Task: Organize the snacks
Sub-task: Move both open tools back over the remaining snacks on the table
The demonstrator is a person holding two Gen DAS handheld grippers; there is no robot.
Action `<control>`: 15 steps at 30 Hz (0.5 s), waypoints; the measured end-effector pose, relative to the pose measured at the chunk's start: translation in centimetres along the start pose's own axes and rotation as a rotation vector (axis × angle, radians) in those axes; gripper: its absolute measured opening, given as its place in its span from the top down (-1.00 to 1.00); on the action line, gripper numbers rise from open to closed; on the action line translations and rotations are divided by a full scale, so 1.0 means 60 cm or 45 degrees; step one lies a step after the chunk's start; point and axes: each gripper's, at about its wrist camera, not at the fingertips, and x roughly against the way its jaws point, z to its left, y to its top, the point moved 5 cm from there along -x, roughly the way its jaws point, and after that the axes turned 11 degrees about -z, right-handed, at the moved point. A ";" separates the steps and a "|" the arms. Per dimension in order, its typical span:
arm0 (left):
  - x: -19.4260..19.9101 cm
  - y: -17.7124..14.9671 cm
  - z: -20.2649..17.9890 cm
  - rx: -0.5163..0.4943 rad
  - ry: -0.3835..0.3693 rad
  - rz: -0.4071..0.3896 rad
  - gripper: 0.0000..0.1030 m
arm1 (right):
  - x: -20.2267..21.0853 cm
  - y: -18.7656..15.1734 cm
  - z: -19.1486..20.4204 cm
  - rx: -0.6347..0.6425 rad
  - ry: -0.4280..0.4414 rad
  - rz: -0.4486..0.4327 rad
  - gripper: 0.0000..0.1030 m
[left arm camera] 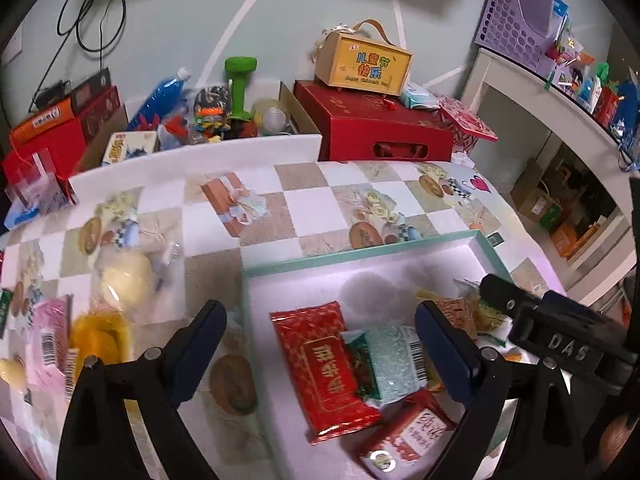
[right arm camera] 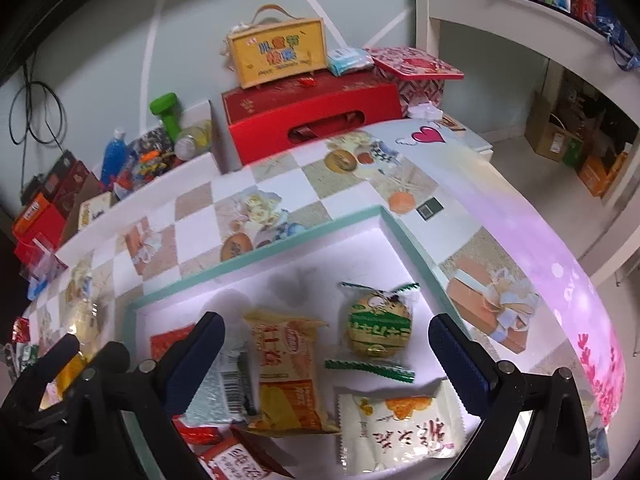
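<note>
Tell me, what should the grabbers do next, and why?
Probably the left gripper, open and empty, should swing left to the pink packet. The tray already holds several snacks, while that packet and a yellow one lie outside it on the table.

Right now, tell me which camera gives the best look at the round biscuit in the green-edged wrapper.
The right wrist view. The round biscuit lies whole and unobstructed in the teal-rimmed box, between the open fingers of the right gripper. In the left wrist view only a sliver of it shows, mostly hidden behind the gripper hardware.
</note>
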 end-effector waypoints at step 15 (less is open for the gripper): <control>0.065 0.010 0.118 0.032 0.168 -0.098 -0.85 | 0.006 0.000 0.069 0.024 0.087 -0.045 -1.00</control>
